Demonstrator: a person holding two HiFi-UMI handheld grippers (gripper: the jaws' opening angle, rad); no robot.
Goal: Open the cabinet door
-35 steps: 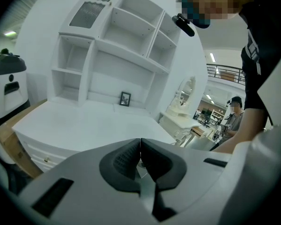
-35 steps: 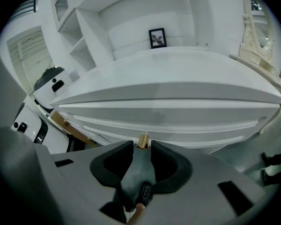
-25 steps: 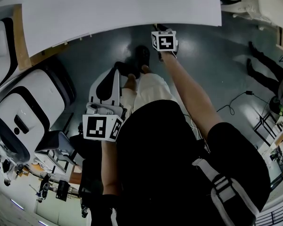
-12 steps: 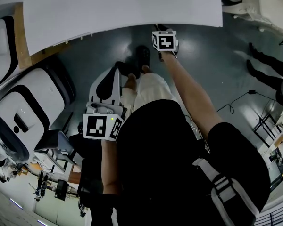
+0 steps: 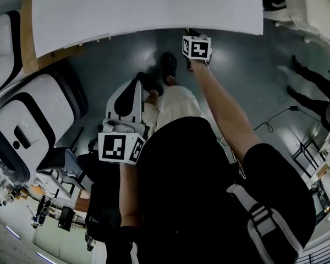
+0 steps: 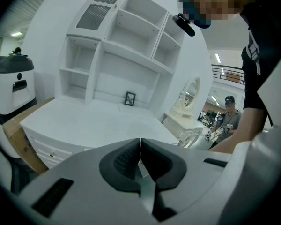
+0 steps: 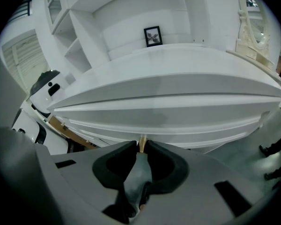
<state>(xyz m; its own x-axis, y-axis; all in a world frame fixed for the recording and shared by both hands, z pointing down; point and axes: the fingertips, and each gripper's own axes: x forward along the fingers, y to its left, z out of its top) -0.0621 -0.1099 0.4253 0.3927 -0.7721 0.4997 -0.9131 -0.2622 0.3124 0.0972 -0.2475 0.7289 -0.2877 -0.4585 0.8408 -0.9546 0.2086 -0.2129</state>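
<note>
Right gripper view: hand-held gripper [image 7: 141,147] closing on door edge [image 7: 141,139].

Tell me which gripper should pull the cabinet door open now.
Right. The right gripper is at the cabinet front, and its jaws are closing on the small tan handle between them. The left gripper, jaws together and empty, is held near the person's body, away from the cabinet.

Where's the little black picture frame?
In the right gripper view, the picture frame stands top centre, at the back of the white countertop, against the cabinet's back panel.
</note>
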